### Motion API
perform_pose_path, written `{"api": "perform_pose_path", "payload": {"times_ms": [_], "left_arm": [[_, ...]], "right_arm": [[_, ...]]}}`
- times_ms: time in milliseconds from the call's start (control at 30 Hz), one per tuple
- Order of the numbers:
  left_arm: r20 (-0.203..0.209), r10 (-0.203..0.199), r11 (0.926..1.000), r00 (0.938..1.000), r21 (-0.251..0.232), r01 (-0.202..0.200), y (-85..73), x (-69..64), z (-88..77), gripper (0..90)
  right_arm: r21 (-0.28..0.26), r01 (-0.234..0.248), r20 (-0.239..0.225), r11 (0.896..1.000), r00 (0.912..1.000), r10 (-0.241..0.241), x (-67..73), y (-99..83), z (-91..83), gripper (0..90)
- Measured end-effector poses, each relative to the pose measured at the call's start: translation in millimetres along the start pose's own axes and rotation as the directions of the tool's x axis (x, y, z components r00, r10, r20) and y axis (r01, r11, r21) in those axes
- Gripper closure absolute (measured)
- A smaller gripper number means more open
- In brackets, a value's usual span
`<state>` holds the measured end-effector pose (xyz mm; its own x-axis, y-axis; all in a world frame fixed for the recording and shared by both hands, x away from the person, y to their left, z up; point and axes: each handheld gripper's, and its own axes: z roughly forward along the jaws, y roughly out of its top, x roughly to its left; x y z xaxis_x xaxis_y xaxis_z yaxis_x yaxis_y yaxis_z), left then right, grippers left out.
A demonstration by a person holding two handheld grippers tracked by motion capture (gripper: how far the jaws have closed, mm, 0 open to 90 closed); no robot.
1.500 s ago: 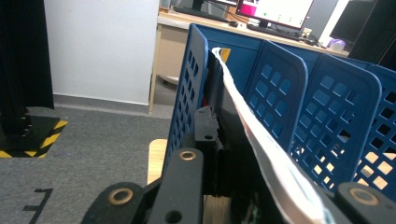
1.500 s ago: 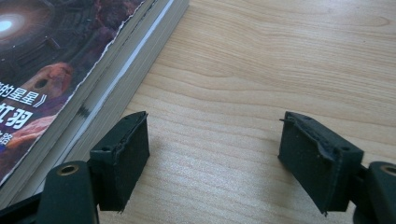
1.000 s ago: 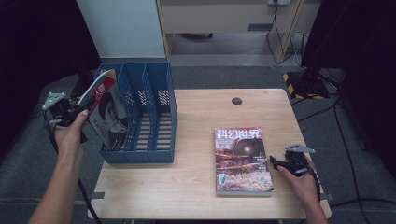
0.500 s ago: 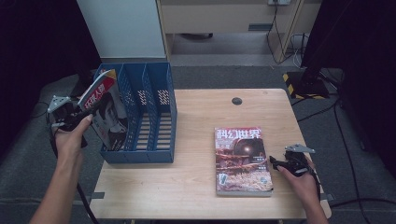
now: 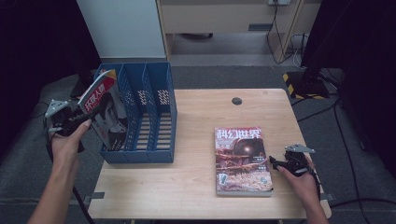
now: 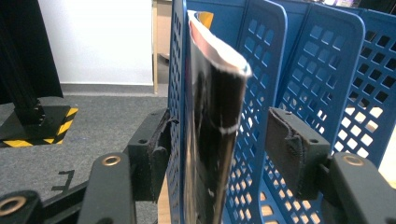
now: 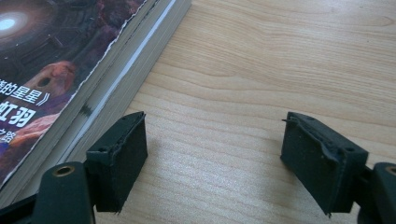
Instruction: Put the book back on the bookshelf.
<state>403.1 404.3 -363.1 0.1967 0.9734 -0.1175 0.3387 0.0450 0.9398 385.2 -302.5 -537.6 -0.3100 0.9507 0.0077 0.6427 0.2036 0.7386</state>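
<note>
Wooden table (image 5: pixel 196 186): left gripper (image 5: pixel 77 122) jaws just opened around floppy, glossy magazine (image 5: pixel 105 114) in blue rack (image 5: pixel 154 112); right gripper (image 5: pixel 280 164) spread beside thick magazine (image 5: pixel 240 158); grip spine.

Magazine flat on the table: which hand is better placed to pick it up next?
Probably the right. The right gripper sits open beside the flat magazine, while the left gripper, jaws just opening, straddles the other magazine in the blue file rack.
</note>
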Motion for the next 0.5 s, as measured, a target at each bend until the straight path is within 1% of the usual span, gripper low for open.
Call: {"api": "perform_pose_path", "payload": {"times_ms": [300,500], "left_arm": [[-0.002,-0.004,1.0,1.0,0.004,0.004,-4.6,-2.2,-5.6,39.2],[-0.008,0.019,0.9997,0.9998,0.017,-0.018,-9.0,-5.2,-11.3,39.2]], "right_arm": [[0.001,0.004,-0.003,1.0,1.0,-0.004,0.3,0.1,0.1,21.4],[0.002,0.004,-0.004,1.0,1.0,-0.004,0.8,-0.1,0.0,20.7]]}}
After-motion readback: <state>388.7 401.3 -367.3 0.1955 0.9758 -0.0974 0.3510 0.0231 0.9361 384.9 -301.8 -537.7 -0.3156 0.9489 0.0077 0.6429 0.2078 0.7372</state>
